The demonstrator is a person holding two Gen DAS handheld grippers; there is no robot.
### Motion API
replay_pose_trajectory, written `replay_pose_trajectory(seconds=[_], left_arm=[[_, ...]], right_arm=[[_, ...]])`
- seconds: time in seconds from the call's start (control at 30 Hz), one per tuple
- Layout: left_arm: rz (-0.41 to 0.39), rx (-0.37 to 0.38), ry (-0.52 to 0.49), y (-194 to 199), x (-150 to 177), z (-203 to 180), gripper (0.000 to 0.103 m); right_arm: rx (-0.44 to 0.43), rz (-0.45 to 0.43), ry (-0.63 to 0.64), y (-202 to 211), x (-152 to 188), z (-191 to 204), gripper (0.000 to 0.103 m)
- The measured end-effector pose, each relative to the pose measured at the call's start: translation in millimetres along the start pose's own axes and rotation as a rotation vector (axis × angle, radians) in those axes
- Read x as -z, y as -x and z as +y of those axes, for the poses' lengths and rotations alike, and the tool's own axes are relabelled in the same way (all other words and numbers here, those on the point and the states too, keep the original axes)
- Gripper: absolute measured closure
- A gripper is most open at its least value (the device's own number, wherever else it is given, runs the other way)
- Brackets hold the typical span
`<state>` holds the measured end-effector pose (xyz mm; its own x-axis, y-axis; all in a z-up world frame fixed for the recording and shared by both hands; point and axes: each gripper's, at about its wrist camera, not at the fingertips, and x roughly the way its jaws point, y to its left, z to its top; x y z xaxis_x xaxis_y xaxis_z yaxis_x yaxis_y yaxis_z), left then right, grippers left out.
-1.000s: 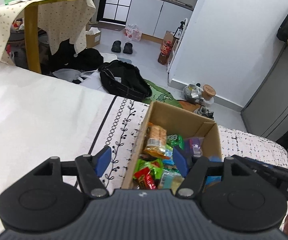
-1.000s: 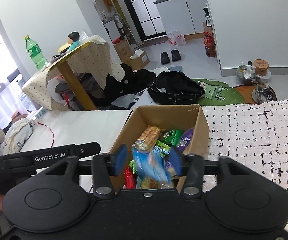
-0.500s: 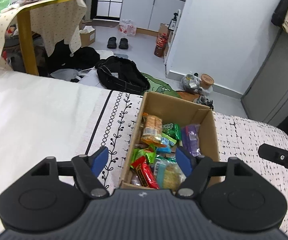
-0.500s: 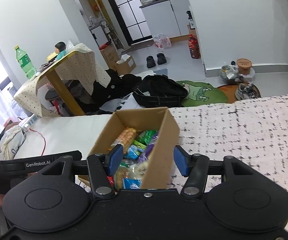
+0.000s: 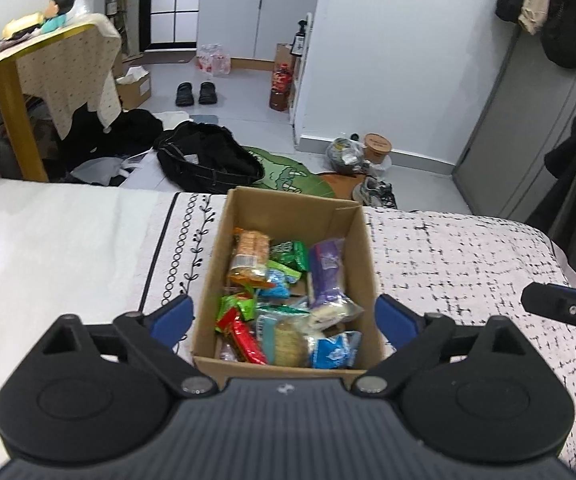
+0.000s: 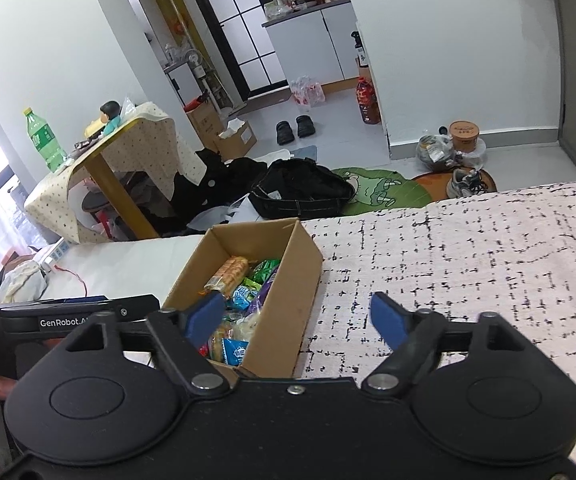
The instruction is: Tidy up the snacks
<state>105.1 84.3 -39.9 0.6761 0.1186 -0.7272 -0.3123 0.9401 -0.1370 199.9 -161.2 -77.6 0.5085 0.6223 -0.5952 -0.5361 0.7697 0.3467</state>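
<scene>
An open cardboard box (image 5: pixel 364 240) sits on the bed and holds several snack packets: an orange cracker pack (image 5: pixel 250 254), a purple packet (image 5: pixel 326 272), a red bar (image 5: pixel 246 340) and a blue packet (image 5: pixel 334 354). The box also shows in the right wrist view (image 6: pixel 288 304). My left gripper (image 5: pixel 284 318) is open and empty, above the box's near end, with its blue fingers either side of the box. My right gripper (image 6: pixel 298 316) is open and empty, over the box's right wall. The right gripper's body shows at the right edge of the left wrist view (image 5: pixel 564 308).
The bed has a white sheet (image 5: pixel 68 248) on the left and a black-flecked blanket (image 6: pixel 488 264) on the right. Beyond the bed's far edge lie a black bag (image 5: pixel 208 160), a green mat (image 6: pixel 380 192) and a draped table (image 6: pixel 128 152).
My right gripper let the blue packet go into the box, opened wide and moved right. My left gripper drew back and centred on the box.
</scene>
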Motion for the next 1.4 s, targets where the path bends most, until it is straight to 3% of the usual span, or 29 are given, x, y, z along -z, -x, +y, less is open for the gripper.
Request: replay_pose_trajectory(seconds=[0.13, 0.27, 1.4], left_arm=[[0.009, 0.003, -0.030, 9, 2, -7, 0.000], [-0.006, -0.004, -0.034, 21, 4, -10, 0.000], [-0.042, 0.020, -0.152, 119, 36, -46, 0.000]], right_arm=[[0.001, -0.021, 0.002, 16, 0, -4, 0.006], [0.000, -0.036, 0.011, 31, 2, -7, 0.000], [-0.043, -0.049, 0.033, 119, 29, -8, 0.000]])
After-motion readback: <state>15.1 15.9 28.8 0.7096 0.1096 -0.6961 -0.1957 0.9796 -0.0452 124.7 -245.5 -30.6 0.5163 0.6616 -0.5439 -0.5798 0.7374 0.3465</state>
